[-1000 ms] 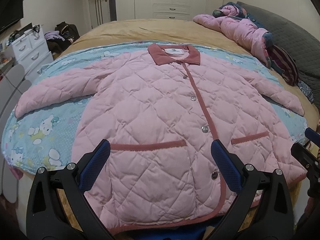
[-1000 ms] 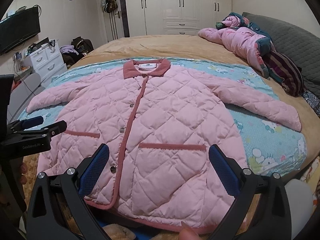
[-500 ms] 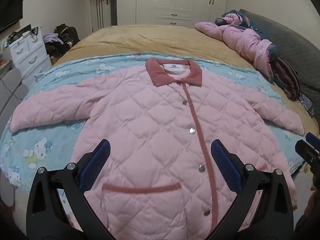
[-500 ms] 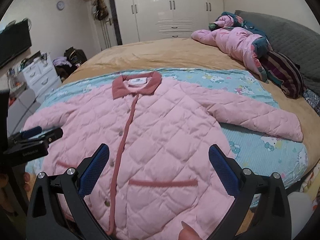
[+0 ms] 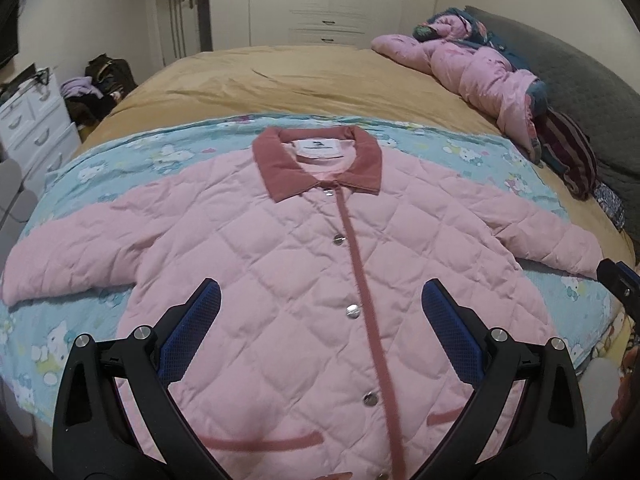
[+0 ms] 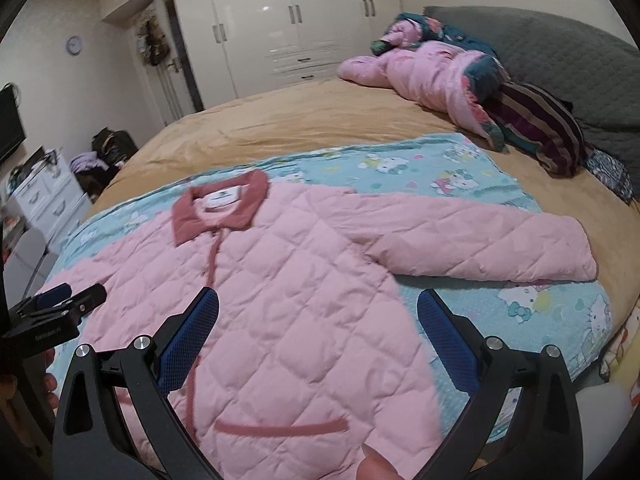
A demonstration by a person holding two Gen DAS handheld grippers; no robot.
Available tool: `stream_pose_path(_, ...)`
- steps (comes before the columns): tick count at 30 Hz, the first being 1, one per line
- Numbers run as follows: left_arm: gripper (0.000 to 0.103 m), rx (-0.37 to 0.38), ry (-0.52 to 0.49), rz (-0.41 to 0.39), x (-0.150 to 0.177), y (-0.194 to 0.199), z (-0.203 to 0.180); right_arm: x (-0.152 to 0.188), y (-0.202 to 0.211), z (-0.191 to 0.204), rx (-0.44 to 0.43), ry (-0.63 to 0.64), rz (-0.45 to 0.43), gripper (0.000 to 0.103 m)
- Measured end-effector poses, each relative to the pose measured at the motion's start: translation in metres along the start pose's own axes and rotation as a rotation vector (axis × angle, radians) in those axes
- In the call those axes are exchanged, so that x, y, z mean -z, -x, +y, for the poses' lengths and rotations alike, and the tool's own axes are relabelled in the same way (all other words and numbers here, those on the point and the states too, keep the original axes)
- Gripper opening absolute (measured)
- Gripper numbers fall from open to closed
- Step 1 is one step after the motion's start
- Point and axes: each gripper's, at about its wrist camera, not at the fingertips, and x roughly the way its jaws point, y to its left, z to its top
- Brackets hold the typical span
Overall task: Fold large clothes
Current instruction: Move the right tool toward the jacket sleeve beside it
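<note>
Left gripper (image 5: 320, 312) hangs over the lower front of the jacket (image 5: 304, 280), jaws spread wide, nothing in them, pointing up the button line toward the collar (image 5: 316, 164). The jacket's laid flat, face up and buttoned, sleeves out, on the blue sheet (image 5: 460, 148) at the near edge of the bed (image 5: 300, 76). Right gripper (image 6: 318, 314) is just as wide and empty, above the jacket's right side near the armpit, aimed across the bed.

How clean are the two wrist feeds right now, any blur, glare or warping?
Left wrist view: sharp on the pink quilted jacket, fisheye bending the bed edges. Right wrist view: motion-smeared around the dusty-rose collar, ceiling-light glare on the glossy white wardrobe.
</note>
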Motion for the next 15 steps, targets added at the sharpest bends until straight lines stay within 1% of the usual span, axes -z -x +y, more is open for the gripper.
stream_pose_path(6,0.094,0.011,-0.040,0.013,-0.016,-0.022,-0.026,-0.006,-0.018,-0.038,0.054,-0.076,0.015,0.099)
stream_pose_path(15,0.094,0.052,-0.090,0.055,-0.026,-0.051,-0.056,-0.007,-0.039,-0.102,0.127,-0.220,0.034,0.099)
